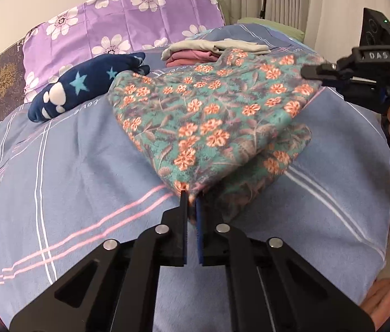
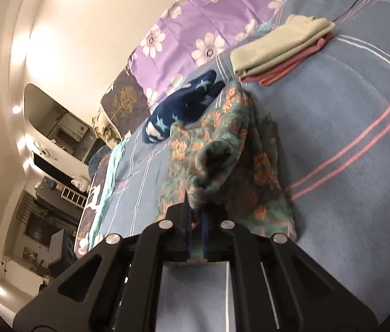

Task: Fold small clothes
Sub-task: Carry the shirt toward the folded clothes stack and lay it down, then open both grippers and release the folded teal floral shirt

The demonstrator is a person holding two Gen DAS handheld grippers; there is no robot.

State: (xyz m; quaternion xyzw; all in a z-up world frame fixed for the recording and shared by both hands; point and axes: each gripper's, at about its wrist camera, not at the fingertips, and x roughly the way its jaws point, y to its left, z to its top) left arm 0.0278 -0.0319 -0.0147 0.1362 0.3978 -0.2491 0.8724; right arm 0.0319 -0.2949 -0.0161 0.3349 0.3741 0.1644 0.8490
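A teal garment with orange flowers [image 1: 211, 121] hangs lifted over the blue bed cover [image 1: 65, 171]. My left gripper [image 1: 192, 196] is shut on its near corner. My right gripper [image 1: 309, 72] is at the right, shut on the garment's far corner, with a hand on its handle. In the right wrist view my right gripper [image 2: 196, 210] is shut on a bunched edge of the floral garment [image 2: 217, 144], which drapes down onto the bed cover [image 2: 347, 138].
A stack of folded clothes, beige over pink [image 1: 208, 51] [image 2: 277, 49], lies behind the garment. A navy star-patterned item [image 1: 84, 88] [image 2: 183, 108] lies at the left. A purple flowered pillow [image 1: 128, 19] [image 2: 222, 11] is at the bed's head.
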